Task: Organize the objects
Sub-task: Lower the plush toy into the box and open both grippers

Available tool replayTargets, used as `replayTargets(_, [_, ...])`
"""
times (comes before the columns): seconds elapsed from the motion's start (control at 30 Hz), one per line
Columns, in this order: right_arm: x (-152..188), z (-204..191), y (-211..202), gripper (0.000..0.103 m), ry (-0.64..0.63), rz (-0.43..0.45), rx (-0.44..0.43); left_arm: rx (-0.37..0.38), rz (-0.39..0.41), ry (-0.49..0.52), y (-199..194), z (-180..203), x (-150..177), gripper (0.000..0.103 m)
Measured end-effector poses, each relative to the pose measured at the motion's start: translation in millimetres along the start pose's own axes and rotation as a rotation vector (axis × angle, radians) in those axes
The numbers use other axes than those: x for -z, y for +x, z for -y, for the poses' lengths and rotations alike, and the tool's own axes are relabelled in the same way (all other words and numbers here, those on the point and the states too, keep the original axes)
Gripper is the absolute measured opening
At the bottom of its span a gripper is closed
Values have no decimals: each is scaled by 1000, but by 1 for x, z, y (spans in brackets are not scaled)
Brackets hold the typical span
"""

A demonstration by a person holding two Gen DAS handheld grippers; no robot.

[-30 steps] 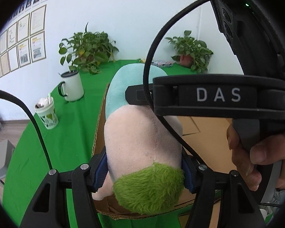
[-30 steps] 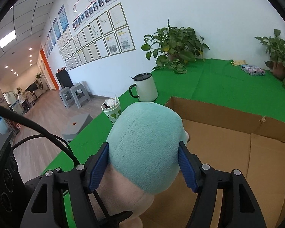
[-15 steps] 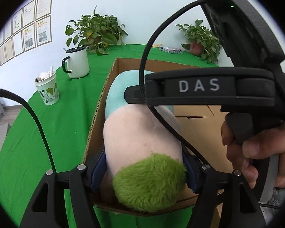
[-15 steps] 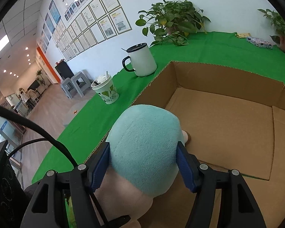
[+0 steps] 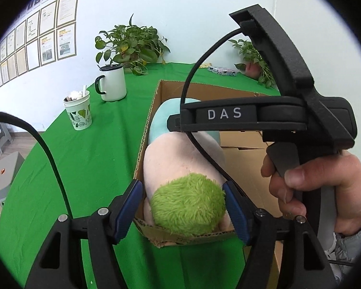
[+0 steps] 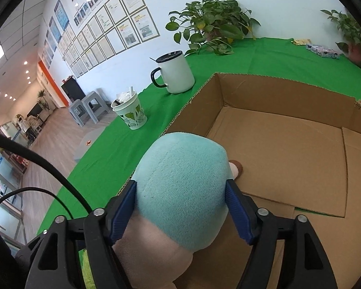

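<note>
A long plush toy with a pink body, a teal end and a fuzzy green end lies inside the cardboard box along its left wall. My left gripper straddles the green end; its left pad stands clear of the plush with a gap, so it is open. My right gripper flanks the teal end, and its jaws are opening, the pads only brushing the plush. In the left wrist view a hand holds the right gripper's black body above the toy.
On the green cloth left of the box stand a white mug and a paper cup. Potted plants and a small packet sit at the back. The table's edge drops to the floor at the left.
Both grippers came down with the toy, which now rests in the box. Both pairs of jaws have widened; the left gripper's left pad has come off the plush.
</note>
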State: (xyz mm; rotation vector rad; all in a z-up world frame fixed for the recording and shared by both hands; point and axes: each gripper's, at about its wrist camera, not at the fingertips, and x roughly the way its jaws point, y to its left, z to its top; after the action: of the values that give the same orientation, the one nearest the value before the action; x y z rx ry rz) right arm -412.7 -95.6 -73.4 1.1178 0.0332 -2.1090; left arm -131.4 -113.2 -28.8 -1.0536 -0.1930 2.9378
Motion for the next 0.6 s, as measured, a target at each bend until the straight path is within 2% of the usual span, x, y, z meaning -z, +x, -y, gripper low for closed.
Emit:
replayTargets(0.07, [-1,3,-8,80,23,-13,15,15,19,1,-10,1,2,69])
replayTargets(0.1, [-3,3,-17,85,34,-9,35,18,30,1,-15,0,3,69])
replayTargets(0.2, [-1,4,-59,100,25,66,67,-1,51,0,-29,3,7,69])
replayTargets(0.23, [1,4,-74,102,19,91,76,-6,56,1,-32,3,8,69])
replayTargets(0.43, [34,-2,-158,102,-13,187,121,-36,99,-13,-57,9,13,75])
replayTargets(0.57, [76,-10,-200,102,-33,220,111,-52,151,-6,-76,16,14,75])
replayTargets(0.6, [87,-12,-207,102,-38,219,131,-56,165,-3,-81,17,14,77])
